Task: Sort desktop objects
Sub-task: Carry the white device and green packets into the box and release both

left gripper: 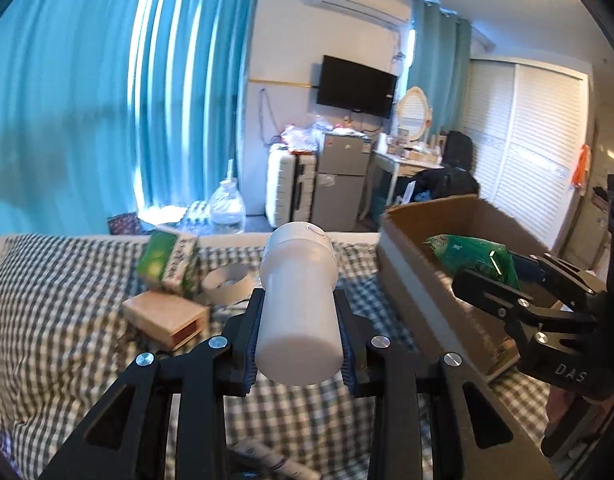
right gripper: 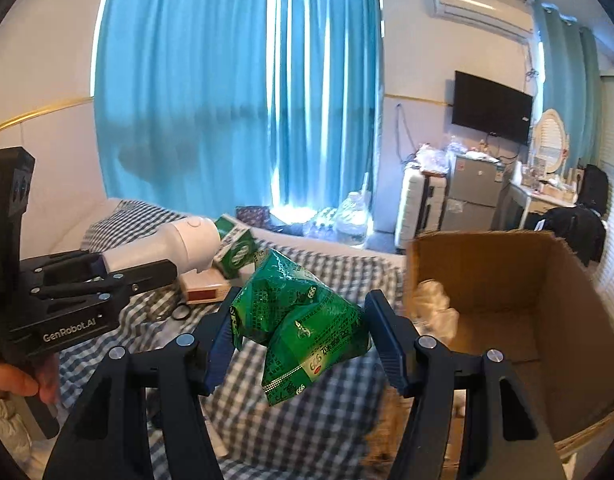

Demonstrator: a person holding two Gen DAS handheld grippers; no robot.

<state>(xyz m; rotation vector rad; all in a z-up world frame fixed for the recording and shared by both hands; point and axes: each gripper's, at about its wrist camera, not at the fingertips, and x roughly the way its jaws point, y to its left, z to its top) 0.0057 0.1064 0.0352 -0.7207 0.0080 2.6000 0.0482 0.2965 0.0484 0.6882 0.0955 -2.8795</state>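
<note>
My left gripper (left gripper: 299,336) is shut on a white plastic bottle (left gripper: 297,308), held lying along the fingers above the checked bedspread (left gripper: 67,320); it also shows in the right wrist view (right gripper: 171,246). My right gripper (right gripper: 301,340) is shut on a crumpled green packet (right gripper: 303,320), held above the bed just left of an open cardboard box (right gripper: 547,280). In the left wrist view the packet (left gripper: 475,258) hangs over the box (left gripper: 419,276).
On the bed lie a green-and-white carton (left gripper: 171,260), a tan flat box (left gripper: 167,318), a white tape ring (left gripper: 227,280) and a tube (left gripper: 267,460). Crumpled white plastic (right gripper: 435,308) lies inside the cardboard box. Curtains, a fridge and a suitcase stand behind.
</note>
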